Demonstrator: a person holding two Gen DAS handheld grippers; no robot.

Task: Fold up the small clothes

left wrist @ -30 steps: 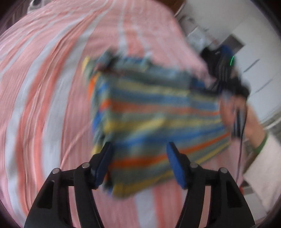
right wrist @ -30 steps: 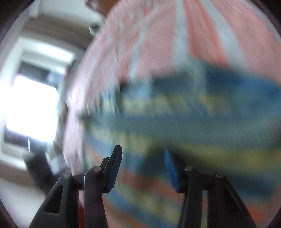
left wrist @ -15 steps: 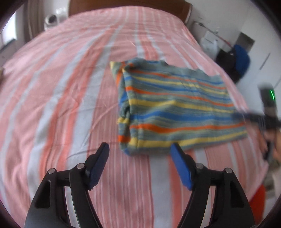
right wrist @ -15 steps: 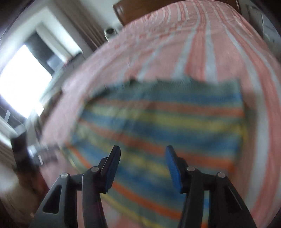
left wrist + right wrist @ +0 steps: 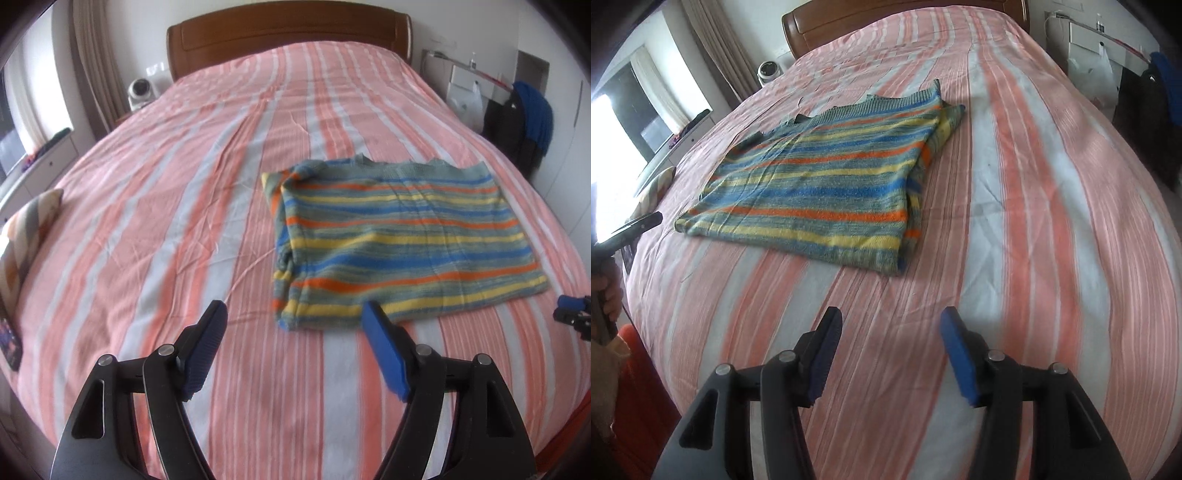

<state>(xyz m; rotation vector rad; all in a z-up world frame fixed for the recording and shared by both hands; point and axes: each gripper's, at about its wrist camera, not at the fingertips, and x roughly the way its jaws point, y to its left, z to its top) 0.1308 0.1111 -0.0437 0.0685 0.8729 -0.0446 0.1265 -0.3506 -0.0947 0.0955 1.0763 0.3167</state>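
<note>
Striped sweater (image 5: 402, 243): grey-green knit with orange, yellow and blue bands, folded into a flat rectangle, one sleeve doubled along its folded edge; lies on the bed (image 5: 207, 206) toward the foot end, on a pink, orange and white striped cover. Left hand-held gripper (image 5: 295, 343): blue-padded fingers spread wide, holding nothing, poised above the cover just short of the sweater's near corner. Right hand-held gripper (image 5: 890, 350): fingers likewise wide apart, empty, above bare cover near the sweater's near edge, not touching it. Wooden headboard (image 5: 288, 33): at the far end of the bed. Small white device (image 5: 140, 90): beside the headboard, by the curtain. Patterned cushion (image 5: 26, 236): at the bed's edge. Dark and blue clothing (image 5: 524, 118): hanging beside the bed opposite the cushion.
</note>
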